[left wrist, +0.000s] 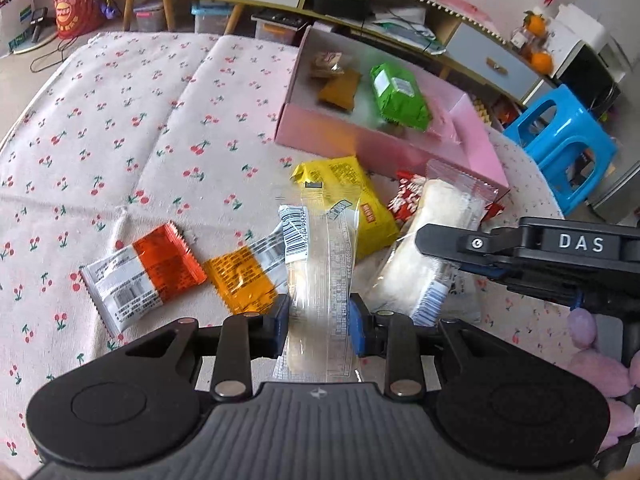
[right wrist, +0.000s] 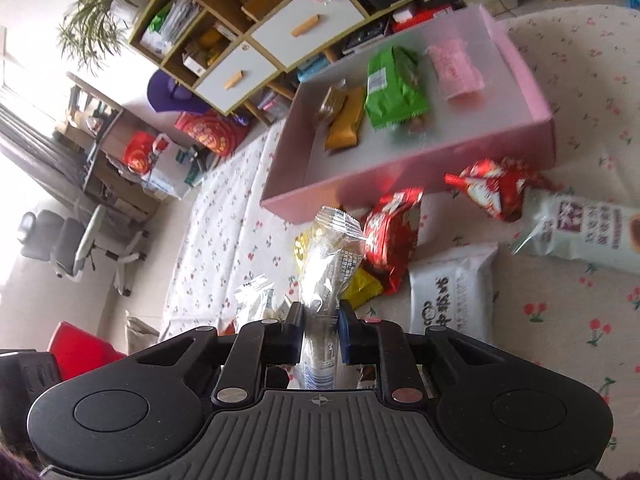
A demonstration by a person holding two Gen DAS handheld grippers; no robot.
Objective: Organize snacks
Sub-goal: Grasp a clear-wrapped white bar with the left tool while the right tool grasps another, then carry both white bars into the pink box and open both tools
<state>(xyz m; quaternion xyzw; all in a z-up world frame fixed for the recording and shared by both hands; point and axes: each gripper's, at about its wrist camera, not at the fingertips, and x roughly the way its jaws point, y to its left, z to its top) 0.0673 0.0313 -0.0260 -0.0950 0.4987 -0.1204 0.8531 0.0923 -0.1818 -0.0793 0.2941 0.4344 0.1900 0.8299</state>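
My left gripper [left wrist: 319, 322] is shut on a clear-wrapped snack bar [left wrist: 320, 264] and holds it over the cherry-print cloth. My right gripper [right wrist: 319, 334] is shut on a clear-wrapped white cake [right wrist: 328, 264]; it also shows in the left wrist view [left wrist: 424, 252], where the right gripper [left wrist: 448, 246] comes in from the right. The pink box [left wrist: 384, 148] [right wrist: 400, 184] stands beyond, holding a green pack [left wrist: 400, 96] [right wrist: 394, 88], an orange-brown pack [left wrist: 338, 90] [right wrist: 344, 120] and a pink pack [right wrist: 456, 68]. A yellow pack [left wrist: 348, 196] lies in front of the box.
An orange-and-white packet [left wrist: 140, 272] and an orange packet [left wrist: 240, 276] lie at the left. Red packets [right wrist: 390, 236] [right wrist: 488, 188], a white pack [right wrist: 452, 288] and a larger white bag [right wrist: 588, 232] lie at the right. A blue stool [left wrist: 564, 144] stands beyond the table edge.
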